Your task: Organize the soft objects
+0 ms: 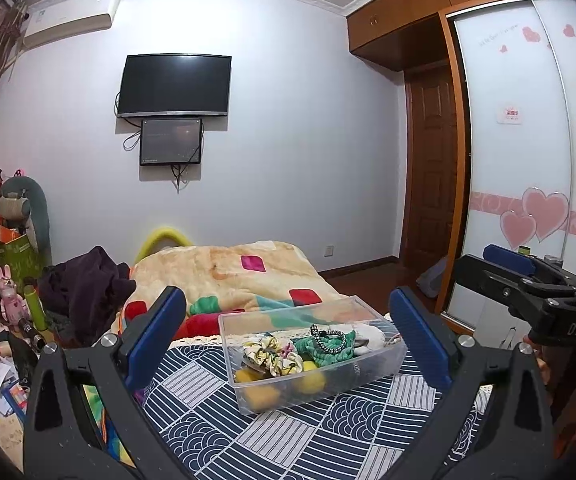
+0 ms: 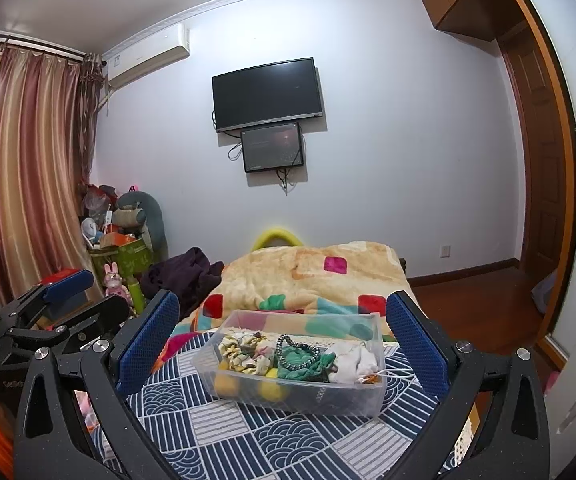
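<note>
A clear plastic box [image 1: 384, 364] [image 2: 352, 396] stands on a navy and white patterned cloth [image 1: 272, 440] [image 2: 248, 432]. It holds a floral scrunchie [image 1: 274, 354] [image 2: 242, 350], a green scrunchie [image 1: 324, 346] [image 2: 308, 362], a black braided band [image 1: 328, 338] [image 2: 298, 346], white cloth [image 1: 366, 336] [image 2: 354, 362] and yellow balls [image 1: 312, 380] [image 2: 270, 388]. My left gripper [image 1: 288, 336] is open and empty, above and behind the box. My right gripper [image 2: 284, 344] is open and empty, also raised near the box. Each gripper shows at the edge of the other's view.
A blanket with coloured squares [image 1: 224, 268] [image 2: 308, 276] lies behind the box, with dark clothing [image 1: 88, 292] [image 2: 184, 276] to its left. Cluttered toys and bags [image 1: 8, 240] [image 2: 120, 232] stand at the left. A wardrobe [image 1: 528, 160] and door are to the right.
</note>
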### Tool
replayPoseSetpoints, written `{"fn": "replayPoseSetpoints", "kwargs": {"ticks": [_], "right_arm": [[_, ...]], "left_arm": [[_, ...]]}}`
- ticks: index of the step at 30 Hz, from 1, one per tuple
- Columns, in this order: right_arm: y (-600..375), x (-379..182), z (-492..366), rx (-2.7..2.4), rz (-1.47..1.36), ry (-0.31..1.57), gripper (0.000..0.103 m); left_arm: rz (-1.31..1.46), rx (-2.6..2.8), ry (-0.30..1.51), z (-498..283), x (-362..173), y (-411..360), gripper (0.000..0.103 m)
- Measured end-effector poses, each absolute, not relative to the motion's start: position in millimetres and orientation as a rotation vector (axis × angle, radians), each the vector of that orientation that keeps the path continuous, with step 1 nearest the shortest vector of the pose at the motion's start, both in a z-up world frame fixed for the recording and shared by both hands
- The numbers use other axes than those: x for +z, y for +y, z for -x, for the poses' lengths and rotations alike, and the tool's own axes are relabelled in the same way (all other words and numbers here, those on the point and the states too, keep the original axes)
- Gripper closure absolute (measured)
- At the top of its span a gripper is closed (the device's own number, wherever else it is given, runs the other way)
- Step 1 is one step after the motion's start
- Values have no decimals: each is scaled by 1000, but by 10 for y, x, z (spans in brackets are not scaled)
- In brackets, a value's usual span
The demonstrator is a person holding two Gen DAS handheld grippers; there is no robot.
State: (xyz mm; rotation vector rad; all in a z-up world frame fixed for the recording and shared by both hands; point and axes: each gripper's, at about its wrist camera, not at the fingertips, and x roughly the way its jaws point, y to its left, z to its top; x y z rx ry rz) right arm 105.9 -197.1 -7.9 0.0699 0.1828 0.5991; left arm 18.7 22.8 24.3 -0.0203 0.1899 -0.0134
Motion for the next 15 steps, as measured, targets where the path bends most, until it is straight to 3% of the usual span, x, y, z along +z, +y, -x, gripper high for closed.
{"fn": "replayPoseSetpoints", "kwargs": {"ticks": [15], "right_arm": [[-1970,-74,-1049,597,-72,180,0]], "left_arm": [[34,-12,193,-211,246,235,0]]}}
